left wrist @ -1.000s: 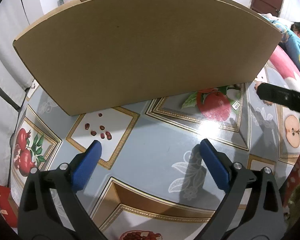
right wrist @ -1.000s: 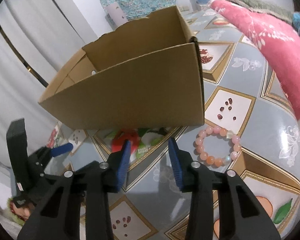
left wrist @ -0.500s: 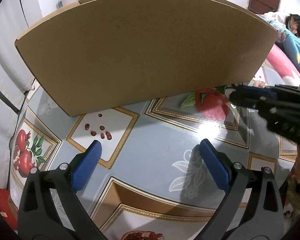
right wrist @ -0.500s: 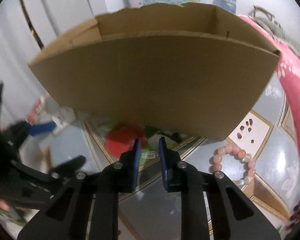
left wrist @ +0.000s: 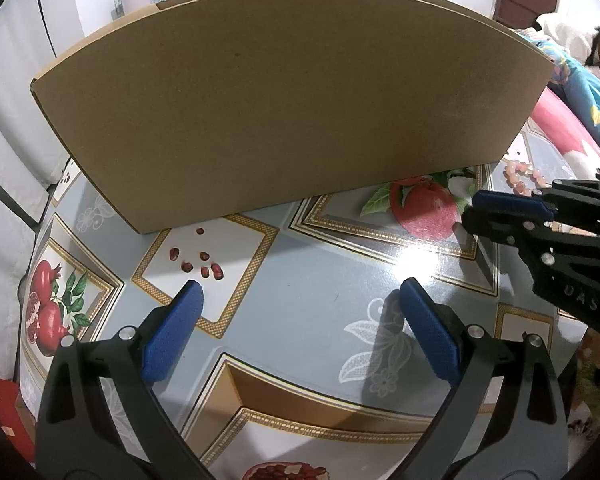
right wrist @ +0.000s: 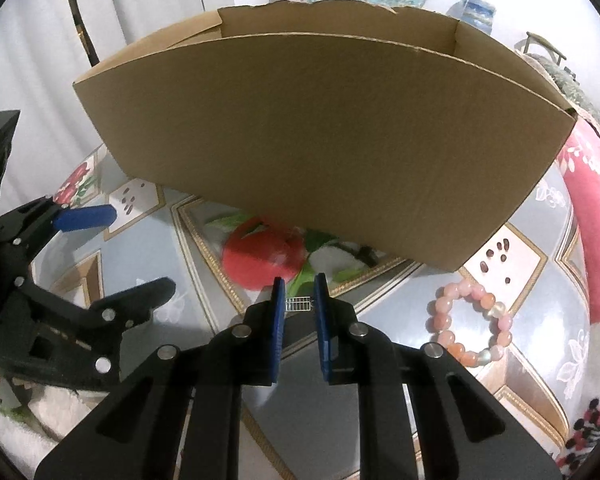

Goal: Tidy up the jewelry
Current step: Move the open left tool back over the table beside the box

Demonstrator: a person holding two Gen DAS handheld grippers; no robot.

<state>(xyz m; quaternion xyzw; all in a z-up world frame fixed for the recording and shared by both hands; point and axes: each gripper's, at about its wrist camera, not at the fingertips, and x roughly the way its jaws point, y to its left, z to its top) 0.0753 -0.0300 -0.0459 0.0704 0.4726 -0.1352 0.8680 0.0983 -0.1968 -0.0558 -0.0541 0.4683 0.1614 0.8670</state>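
Mostly smooth cardboard box [right wrist: 320,140], round-beaded bracelet [right wrist: 472,324]

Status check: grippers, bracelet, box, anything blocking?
Left gripper open, empty. Right gripper closing on a small silver piece. Bead bracelet on the table, outside the cardboard box. Nothing blocking.

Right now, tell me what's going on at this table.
A person is tidying jewelry with two hand-held grippers. The right gripper is closing its jaws with nothing between them, beside the pink beaded bracelet, which lies untouched on the fruit-patterned tablecloth. The left gripper hangs open and empty before the open brown cardboard box.
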